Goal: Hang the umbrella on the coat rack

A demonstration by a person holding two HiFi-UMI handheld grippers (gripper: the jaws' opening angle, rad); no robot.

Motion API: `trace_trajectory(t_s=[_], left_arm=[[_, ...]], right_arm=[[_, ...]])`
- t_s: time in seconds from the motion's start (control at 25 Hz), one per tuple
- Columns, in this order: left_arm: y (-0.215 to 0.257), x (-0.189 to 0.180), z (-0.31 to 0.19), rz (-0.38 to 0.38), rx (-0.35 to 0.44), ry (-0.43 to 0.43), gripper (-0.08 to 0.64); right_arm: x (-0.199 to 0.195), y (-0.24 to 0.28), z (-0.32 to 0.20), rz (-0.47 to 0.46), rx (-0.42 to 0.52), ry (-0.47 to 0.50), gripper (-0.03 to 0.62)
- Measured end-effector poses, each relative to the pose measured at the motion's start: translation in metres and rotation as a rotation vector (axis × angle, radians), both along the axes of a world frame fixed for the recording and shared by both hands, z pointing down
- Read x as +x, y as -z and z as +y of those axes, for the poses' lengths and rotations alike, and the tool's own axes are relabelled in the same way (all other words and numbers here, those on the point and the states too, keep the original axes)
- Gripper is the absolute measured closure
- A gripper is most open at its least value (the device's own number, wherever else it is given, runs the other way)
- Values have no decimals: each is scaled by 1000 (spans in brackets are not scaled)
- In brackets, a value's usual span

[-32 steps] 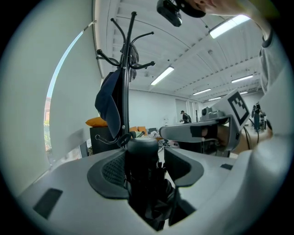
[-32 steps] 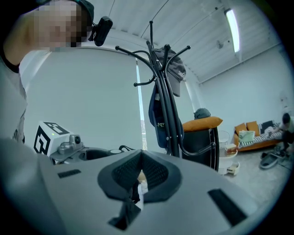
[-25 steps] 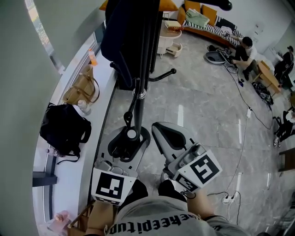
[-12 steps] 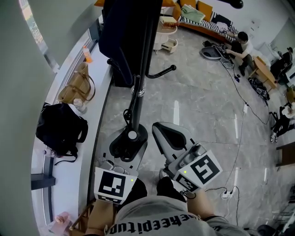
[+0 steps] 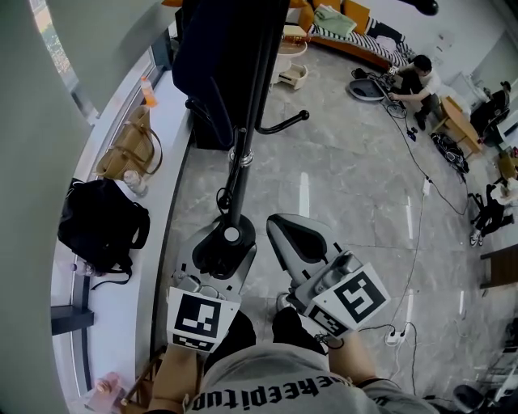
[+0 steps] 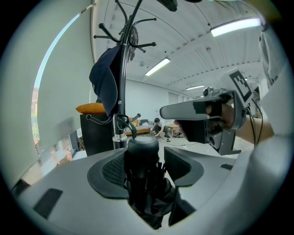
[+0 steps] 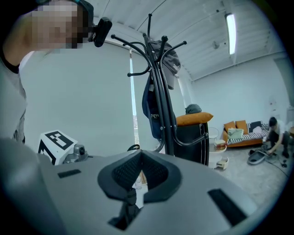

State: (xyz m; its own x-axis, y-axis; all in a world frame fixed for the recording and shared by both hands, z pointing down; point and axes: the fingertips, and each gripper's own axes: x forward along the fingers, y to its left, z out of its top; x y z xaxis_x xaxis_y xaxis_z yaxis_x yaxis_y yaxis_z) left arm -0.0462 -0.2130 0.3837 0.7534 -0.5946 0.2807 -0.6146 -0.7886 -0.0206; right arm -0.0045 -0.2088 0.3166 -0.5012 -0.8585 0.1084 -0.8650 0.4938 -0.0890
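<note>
Saw left gripper (image 5: 225, 247) clamped on folded umbrella (image 5: 235, 186), long axis pointing forward at coat rack (image 6: 122, 59) pole, close ahead. Found right gripper (image 5: 296, 239) beside it, jaws together, empty. Judged upper hooks (image 6: 142, 45) well above umbrella.

Grey marble floor (image 5: 348, 178), a white window ledge (image 5: 167, 125) bearing bags (image 5: 101, 225), an orange sofa (image 5: 356, 16) far off.

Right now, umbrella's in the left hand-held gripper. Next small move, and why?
Probably lift the left hand-held gripper toward the coat rack: its jaws are shut on the folded umbrella, which sits low, while the rack's free hooks stand ahead and higher.
</note>
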Motion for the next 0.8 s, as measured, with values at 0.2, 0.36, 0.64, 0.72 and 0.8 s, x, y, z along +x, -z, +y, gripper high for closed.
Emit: trace_trajectory(t_s=[0.2,0.36,0.64,0.72,0.8], left_arm=[[-7,0,-3,2,-21,-10,307],[-13,1,-7,1,-32,-14,307],[-28,-2,-15,-24,-51,-13,307],[-33,-2,-16,-39,-50,-22,307],[-38,-1,-15,-63,-40,-44,304]], right_arm=[[0,-1,-2,12,-7,-6,581],[1,-1,-3,22,-11,-11,581],[1,-3,-5,33,-14,-19,580],[-1,-5,-6,36,-14,-17,580],[-2,-6,-7,37,-15,-15,581]])
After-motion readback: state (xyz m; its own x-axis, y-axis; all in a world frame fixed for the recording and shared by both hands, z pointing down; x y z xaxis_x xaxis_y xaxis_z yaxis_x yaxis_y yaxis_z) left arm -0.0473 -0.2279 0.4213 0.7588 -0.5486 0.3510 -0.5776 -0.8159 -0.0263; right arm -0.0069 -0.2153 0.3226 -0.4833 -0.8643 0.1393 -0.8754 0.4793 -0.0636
